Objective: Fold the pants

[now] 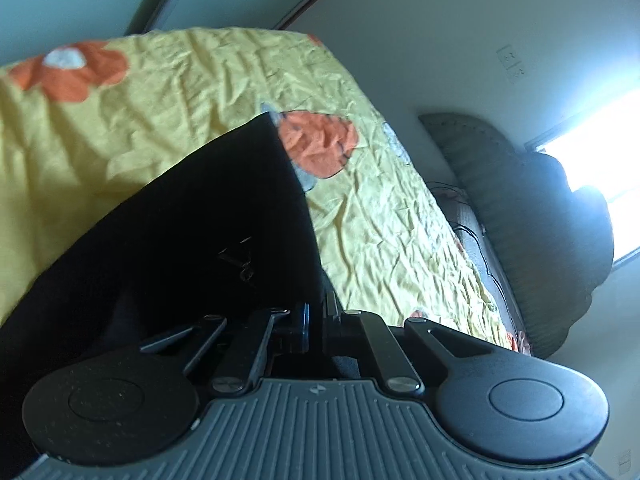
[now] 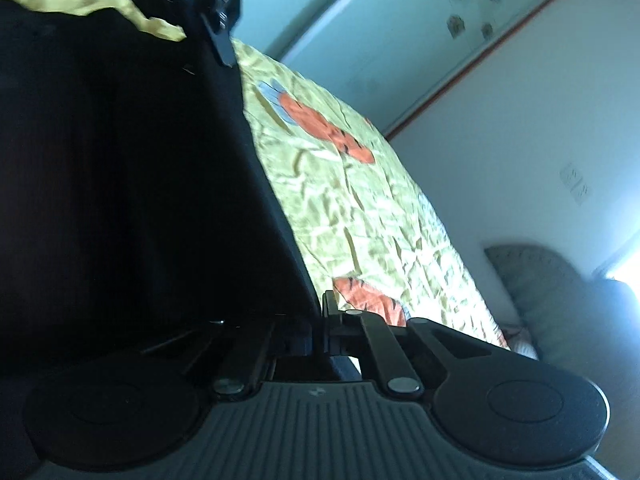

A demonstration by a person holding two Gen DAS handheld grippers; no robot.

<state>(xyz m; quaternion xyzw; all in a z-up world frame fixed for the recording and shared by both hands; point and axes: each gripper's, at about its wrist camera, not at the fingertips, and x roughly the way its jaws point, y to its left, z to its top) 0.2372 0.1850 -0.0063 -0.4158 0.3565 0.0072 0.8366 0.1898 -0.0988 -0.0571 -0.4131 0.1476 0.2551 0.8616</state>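
Two tools in play, and both are clenched on black cloth. My left tool (image 1: 316,316) has its jaws drawn tight together with the edge of the black pants (image 1: 192,232) nipped between them; the fabric hangs up off the bed, covering the near left of that view. The pants sit over the yellow flowered bedspread (image 1: 180,92), their far corner reaching an orange flower (image 1: 316,140) near the bed's right edge. My right tool (image 2: 318,320) is likewise pinched shut on the pants' edge, the dark cloth filling the left half of that view. Up at the top there I see the other tool's fingers (image 2: 222,20) meeting the same cloth. A grey headboard (image 1: 500,184) stands beyond the bed's right edge.
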